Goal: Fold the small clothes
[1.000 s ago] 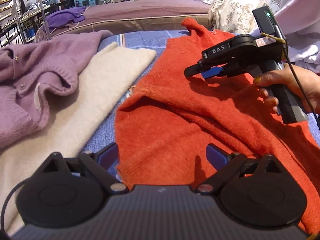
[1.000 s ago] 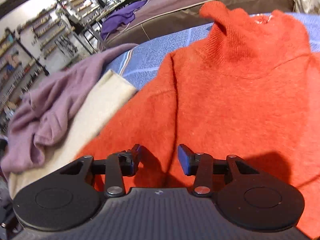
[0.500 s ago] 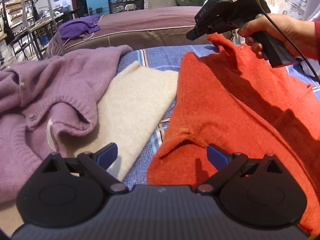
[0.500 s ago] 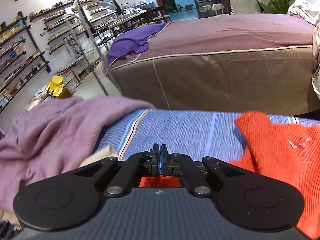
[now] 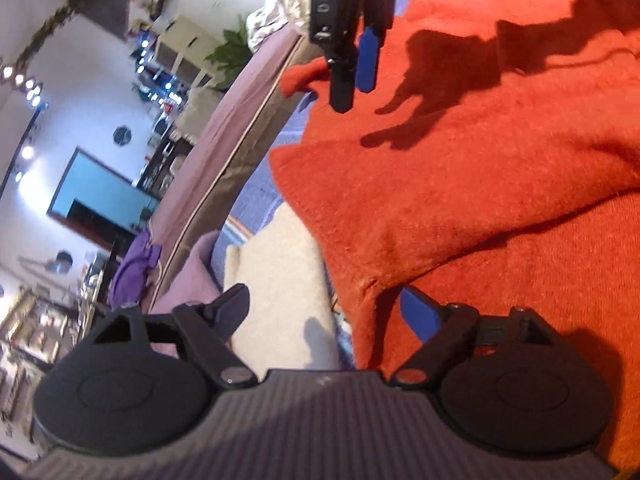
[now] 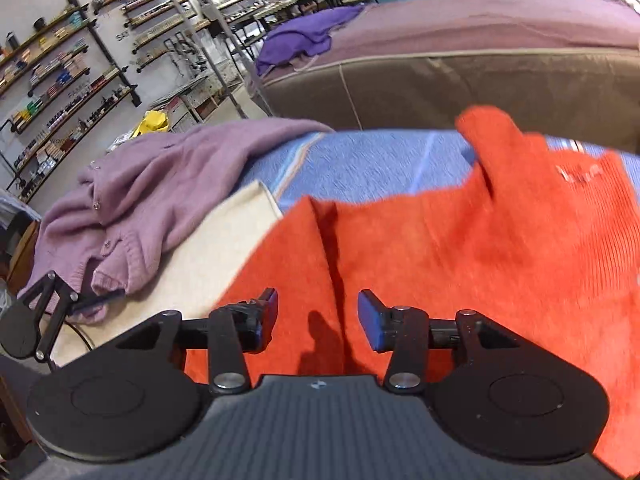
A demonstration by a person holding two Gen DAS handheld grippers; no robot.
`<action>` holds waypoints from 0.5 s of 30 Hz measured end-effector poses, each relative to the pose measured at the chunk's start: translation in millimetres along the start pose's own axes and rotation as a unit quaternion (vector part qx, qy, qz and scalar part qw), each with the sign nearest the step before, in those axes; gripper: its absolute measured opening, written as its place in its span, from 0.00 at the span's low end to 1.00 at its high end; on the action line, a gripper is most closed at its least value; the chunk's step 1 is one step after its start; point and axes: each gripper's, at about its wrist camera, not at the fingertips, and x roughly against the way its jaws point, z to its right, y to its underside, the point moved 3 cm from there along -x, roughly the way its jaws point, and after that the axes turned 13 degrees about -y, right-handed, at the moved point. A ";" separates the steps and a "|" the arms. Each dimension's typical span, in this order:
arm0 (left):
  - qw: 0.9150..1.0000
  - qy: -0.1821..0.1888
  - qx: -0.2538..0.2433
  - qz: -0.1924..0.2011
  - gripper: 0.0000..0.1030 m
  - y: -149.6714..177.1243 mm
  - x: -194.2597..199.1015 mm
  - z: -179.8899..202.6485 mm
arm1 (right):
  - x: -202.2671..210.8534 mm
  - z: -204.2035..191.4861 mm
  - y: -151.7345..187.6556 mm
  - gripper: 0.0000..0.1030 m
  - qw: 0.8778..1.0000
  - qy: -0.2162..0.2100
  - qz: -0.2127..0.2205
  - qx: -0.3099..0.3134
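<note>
The left gripper (image 5: pixel 326 312) is spread wide with nothing between its fingers; the folded corner of the orange sweater (image 5: pixel 480 184) lies just ahead of the gap, nearer the blue-padded finger (image 5: pixel 418 316), and the rest of the sweater fills the space ahead and to that side. Beyond the other finger lies a cream garment (image 5: pixel 280 264), with a lilac cardigan (image 5: pixel 192 268) past it at the edge of the striped blue cloth (image 5: pixel 260 184). The right gripper (image 6: pixel 318 314) is also released, its fingers apart above the sweater (image 6: pixel 460 248), where a crease in the knit runs away from the gap between them. In the left wrist view this gripper (image 5: pixel 356 64) hangs over the far part of the sweater, casting a shadow on it. To its left side sit the cream garment (image 6: pixel 216 248) and the cardigan (image 6: pixel 160 192), and a brown couch (image 6: pixel 460 72) stands straight ahead beyond the blue cloth (image 6: pixel 360 160).
</note>
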 end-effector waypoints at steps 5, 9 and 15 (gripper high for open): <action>0.998 0.008 -0.057 0.018 0.55 -1.2 -19.2 16.7 | -1.1 11.2 8.0 0.77 0.998 -0.010 0.021 -0.055; 0.987 -0.007 -0.139 0.077 0.38 -11.4 -31.2 35.4 | -12.3 14.7 11.2 0.77 0.998 -0.008 0.004 -0.059; 0.997 0.011 -0.057 0.046 0.12 -8.9 -53.9 33.4 | -25.3 25.2 17.7 0.77 0.995 -0.024 0.008 -0.096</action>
